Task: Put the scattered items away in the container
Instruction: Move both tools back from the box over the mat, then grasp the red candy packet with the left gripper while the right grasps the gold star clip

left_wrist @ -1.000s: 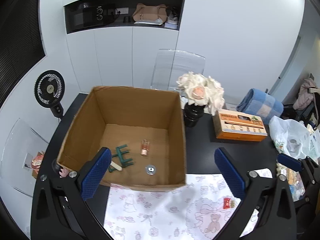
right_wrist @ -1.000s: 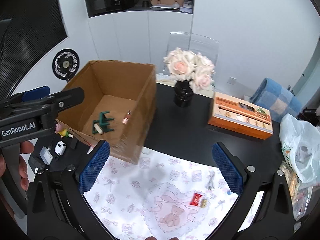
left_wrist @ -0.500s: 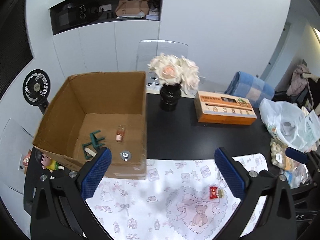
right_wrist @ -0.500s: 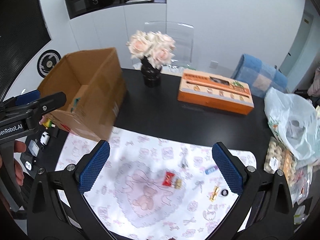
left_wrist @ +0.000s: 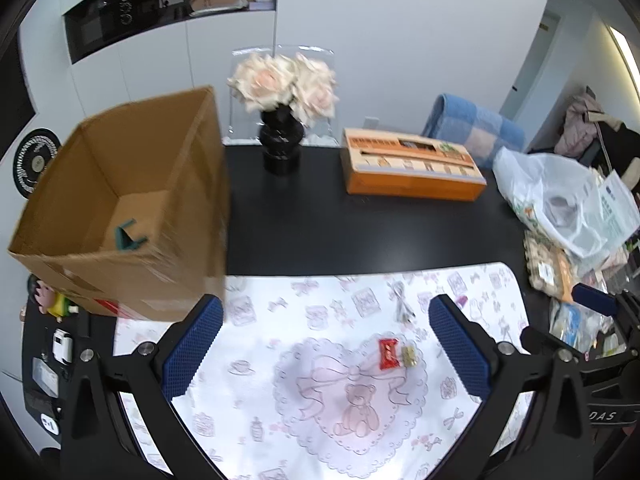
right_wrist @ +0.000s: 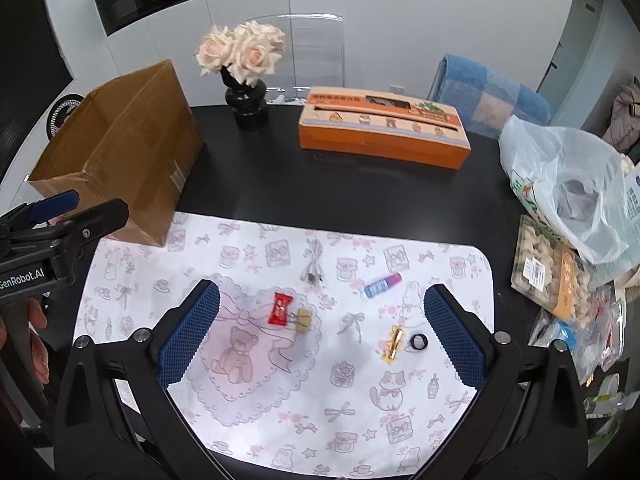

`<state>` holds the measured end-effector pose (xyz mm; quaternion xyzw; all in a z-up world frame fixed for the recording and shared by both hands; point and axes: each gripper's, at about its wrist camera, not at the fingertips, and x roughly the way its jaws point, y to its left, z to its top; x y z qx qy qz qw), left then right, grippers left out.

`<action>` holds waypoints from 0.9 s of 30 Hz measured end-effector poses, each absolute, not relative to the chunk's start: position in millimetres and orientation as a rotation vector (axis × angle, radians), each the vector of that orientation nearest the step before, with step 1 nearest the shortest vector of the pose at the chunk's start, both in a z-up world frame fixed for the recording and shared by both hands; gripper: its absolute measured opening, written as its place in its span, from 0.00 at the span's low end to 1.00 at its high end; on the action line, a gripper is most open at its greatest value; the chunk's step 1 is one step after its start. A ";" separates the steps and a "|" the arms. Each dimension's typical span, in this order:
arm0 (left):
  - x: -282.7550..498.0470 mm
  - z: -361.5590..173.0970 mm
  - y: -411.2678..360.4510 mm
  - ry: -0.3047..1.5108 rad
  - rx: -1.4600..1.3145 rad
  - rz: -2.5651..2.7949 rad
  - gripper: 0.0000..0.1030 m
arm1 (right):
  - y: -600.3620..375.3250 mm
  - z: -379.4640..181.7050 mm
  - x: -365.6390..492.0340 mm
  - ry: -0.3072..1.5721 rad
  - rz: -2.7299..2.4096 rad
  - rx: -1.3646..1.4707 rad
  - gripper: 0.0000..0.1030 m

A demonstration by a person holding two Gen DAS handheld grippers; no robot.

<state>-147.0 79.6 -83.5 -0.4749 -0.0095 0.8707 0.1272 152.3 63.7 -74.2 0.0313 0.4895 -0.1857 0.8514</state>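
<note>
Both grippers hover over the patterned mat [right_wrist: 460,264], jaws spread wide, nothing held: left gripper [left_wrist: 326,344], right gripper [right_wrist: 322,334]. Red candy [right_wrist: 280,308] w/ a yellow binder clip [right_wrist: 304,319] touching it lie mid-mat; lip balm [right_wrist: 380,285], gold wrapper [right_wrist: 392,343], black ring [right_wrist: 418,343] further right. Cardboard box [right_wrist: 132,152] at mat's far-left corner, green item [left_wrist: 128,236] inside.

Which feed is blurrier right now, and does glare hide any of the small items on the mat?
Left wrist view: cardboard box smeared by motion blur. Right wrist view: sharper, red candy and lip balm legible; soft sheen on the black table, none over the mat.
</note>
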 end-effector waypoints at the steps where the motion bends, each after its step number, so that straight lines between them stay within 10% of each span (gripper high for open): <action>1: -145.2 -89.6 85.2 -0.029 -1.394 2.521 1.00 | 60.4 -77.7 148.3 1.035 -0.394 0.068 1.00; 27: -122.0 -203.8 159.9 0.041 -1.541 2.363 1.00 | -11.1 -186.7 90.9 1.132 -0.404 0.221 1.00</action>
